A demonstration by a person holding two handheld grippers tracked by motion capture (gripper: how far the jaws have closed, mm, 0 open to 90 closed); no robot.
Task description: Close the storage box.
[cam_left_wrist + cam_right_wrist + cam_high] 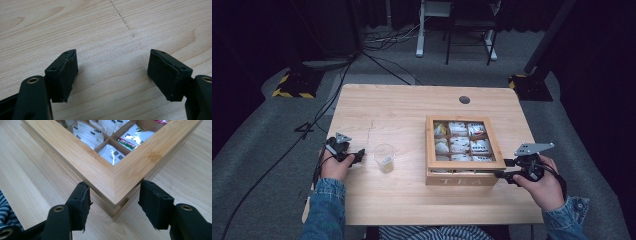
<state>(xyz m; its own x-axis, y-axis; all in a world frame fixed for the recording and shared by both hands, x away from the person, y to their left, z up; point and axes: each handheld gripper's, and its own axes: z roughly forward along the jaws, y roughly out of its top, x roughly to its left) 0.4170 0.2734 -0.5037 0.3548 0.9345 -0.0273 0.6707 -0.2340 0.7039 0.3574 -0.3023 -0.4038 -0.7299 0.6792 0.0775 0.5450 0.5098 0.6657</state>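
On the wooden table [402, 200], the gaping right tool [113, 202] straddles the tea box's [464, 175] corner; the left tool [112, 72], released, hovers over bare wood.

Wooden tea box [464, 165], lid shut, sachets inside, clear cup [384, 157] left

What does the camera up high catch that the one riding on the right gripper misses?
Only the high view takes in the clear cup on the table, the left gripper and the floor cables. Only the right gripper view shows its open jaws straddling the near corner of the tea box, apparently on the lid's frame, and the packets' print up close. Both show the box, its tea packets and the wooden table.
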